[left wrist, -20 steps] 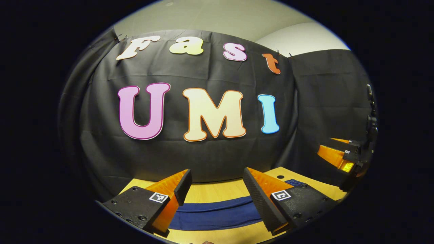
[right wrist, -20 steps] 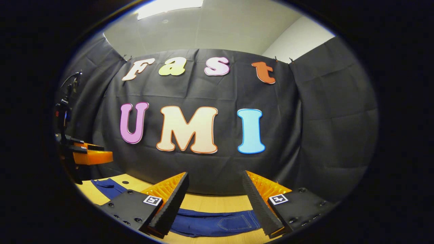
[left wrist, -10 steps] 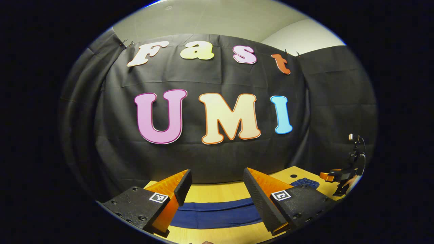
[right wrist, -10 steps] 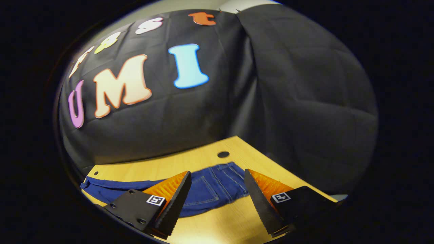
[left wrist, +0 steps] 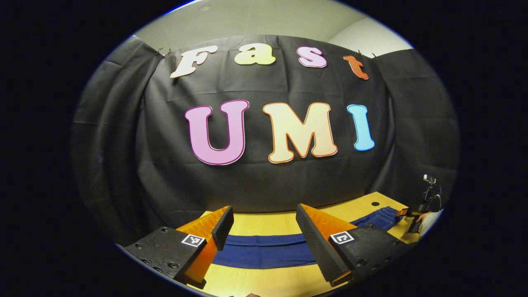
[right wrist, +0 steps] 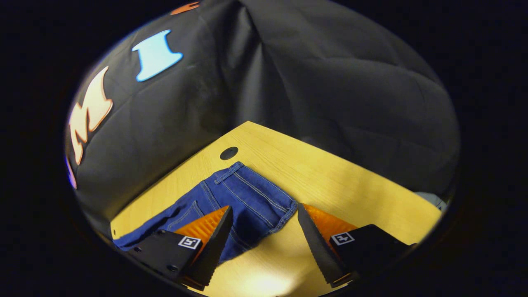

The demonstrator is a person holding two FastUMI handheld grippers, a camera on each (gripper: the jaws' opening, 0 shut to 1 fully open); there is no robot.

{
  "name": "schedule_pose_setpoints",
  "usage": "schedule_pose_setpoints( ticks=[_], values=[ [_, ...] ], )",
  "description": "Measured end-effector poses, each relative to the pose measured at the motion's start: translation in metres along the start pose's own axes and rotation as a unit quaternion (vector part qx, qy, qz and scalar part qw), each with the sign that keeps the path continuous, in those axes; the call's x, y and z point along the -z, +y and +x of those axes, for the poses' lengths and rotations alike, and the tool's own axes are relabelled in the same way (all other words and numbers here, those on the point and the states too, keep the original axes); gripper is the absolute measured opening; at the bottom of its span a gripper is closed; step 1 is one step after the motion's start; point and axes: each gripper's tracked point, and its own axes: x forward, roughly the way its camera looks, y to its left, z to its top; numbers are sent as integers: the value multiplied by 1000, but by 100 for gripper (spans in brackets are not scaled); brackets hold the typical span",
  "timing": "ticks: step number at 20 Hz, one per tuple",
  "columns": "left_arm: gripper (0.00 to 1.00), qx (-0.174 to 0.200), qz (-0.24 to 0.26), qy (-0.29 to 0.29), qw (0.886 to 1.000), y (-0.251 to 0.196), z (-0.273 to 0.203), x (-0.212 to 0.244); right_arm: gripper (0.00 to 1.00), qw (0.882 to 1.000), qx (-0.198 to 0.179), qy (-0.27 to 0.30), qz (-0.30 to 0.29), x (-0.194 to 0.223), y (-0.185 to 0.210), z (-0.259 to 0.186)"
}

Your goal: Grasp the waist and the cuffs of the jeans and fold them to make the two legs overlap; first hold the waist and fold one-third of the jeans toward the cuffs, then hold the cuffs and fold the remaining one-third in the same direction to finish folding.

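Observation:
Dark blue jeans (left wrist: 264, 251) lie flat along the wooden table (left wrist: 264, 222). In the left gripper view my left gripper (left wrist: 264, 231) hangs open above the leg part, nothing between its fingers. In the right gripper view the waist end of the jeans (right wrist: 247, 198) with its stitched band and pocket lies just ahead of my right gripper (right wrist: 264, 225), which is open and tilted down over the near waist corner. The right gripper (left wrist: 406, 212) also appears small at the far right of the left gripper view, at the waist end.
A round cable hole (right wrist: 229, 153) sits in the table beyond the waist. The table's far corner meets the black cloth wall (right wrist: 330, 82). Bare wood (right wrist: 350, 181) lies to the right of the jeans.
My right gripper has swung right and tipped down, closing in on the waist of the jeans. My left gripper has drifted slightly left; the jeans have not moved.

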Motion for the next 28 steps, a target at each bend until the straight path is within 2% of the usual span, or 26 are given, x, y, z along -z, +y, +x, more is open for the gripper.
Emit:
schedule_pose_setpoints(
  ticks=[1, 2, 3, 6, 7, 8, 11, 14, 16, 21, 23, 26, 27, 28],
  values=[
    [94, -4, 1, 4, 1000, 2, -2, 1, 98, 1000, 1, 21, 6, 9, -1, 7],
    [94, -7, 1, 4, 1000, 4, -3, 1, 94, 1000, 14, -3, 1, 5, -5, 4],
    [94, -9, 2, 5, 1000, 6, -4, 2, 72, 1000, 5, 16, 1, 6, -8, 13],
    [94, -16, -2, 7, 1000, 10, -5, 3, 6, 1000, 11, -9, -3, -9, -4, 5],
    [94, -18, -5, 8, 1000, 11, -5, 3, 1, 1000, 6, -18, -16, -16, 0, 0],
    [94, -20, -9, 9, 1000, 13, -6, 4, 4, 999, -4, -32, -25, -24, 4, -4],
    [94, -23, -19, 13, 999, 14, -7, 6, 4, 994, -56, -79, -40, -58, 41, -36],
    [94, -23, -25, 20, 999, 19, -7, 11, 4, 983, -112, -123, -72, -79, 107, -78],
    [94, -23, -31, 23, 999, 23, -5, 13, 4, 972, -152, -146, -98, -79, 157, -117],
    [95, -17, -50, 37, 998, 36, -3, 23, 4, 946, -225, -187, -142, -51, 264, -196],
    [95, -15, -53, 42, 998, 46, -2, 27, 4, 939, -238, -192, -156, -31, 296, -216],
    [95, -11, -59, 51, 997, 58, 0, 34, 4, 934, -255, -197, -155, -3, 338, -238],
    [95, -10, -62, 54, 997, 62, -1, 37, 7, 935, -261, -193, -146, 9, 350, -243],
    [95, -8, -65, 59, 996, 66, -1, 40, 4, 935, -268, -185, -138, 22, 361, -246]
  ],
)
